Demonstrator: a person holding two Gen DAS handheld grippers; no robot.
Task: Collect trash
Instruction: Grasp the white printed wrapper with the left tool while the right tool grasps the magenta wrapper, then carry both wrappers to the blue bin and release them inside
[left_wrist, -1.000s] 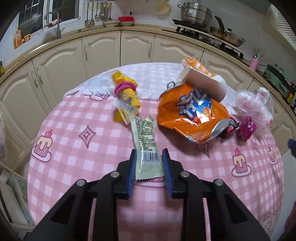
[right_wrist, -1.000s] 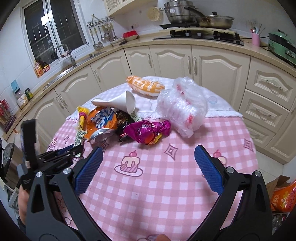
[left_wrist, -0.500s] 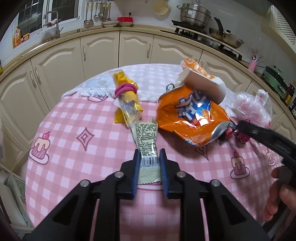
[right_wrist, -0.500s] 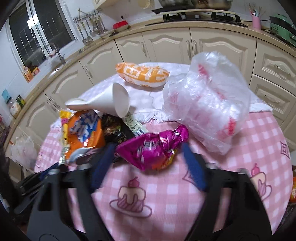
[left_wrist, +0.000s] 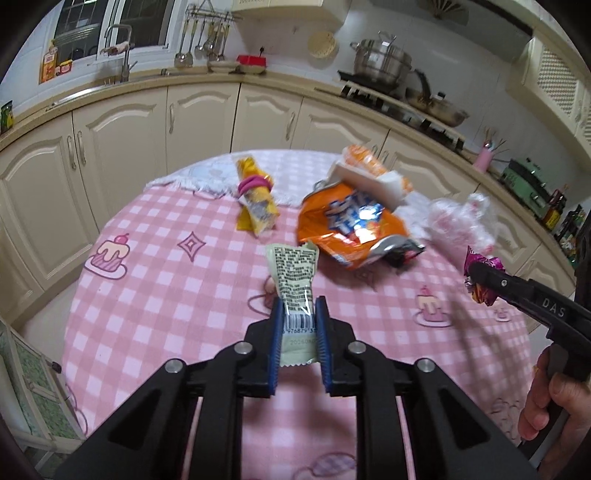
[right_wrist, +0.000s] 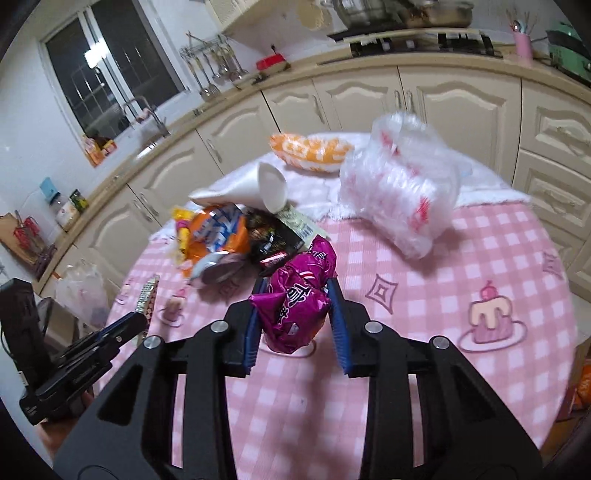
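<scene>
My left gripper (left_wrist: 299, 306) is shut on a pale green wrapper (left_wrist: 294, 273) and holds it above the pink checked tablecloth (left_wrist: 166, 295). My right gripper (right_wrist: 295, 291) is shut on a magenta wrapper (right_wrist: 299, 295), lifted off the table; that wrapper also shows in the left wrist view (left_wrist: 480, 273). On the table lie an orange snack bag (left_wrist: 351, 225), a yellow packet with a pink band (left_wrist: 256, 199), a white paper cone (right_wrist: 255, 186), a dark wrapper (right_wrist: 273, 236) and a clear plastic bag (right_wrist: 402, 184). A second orange bag (right_wrist: 310, 149) lies at the far edge.
Cream kitchen cabinets (left_wrist: 122, 136) curve around the far side of the round table. A stove with pots (left_wrist: 384, 70) and a sink (left_wrist: 118, 55) are on the counter. A bag of trash (right_wrist: 83, 291) stands by the table's left side.
My left gripper closed on the green wrapper and lifted it. My right gripper moved in, closed on the magenta wrapper and raised it off the table.
</scene>
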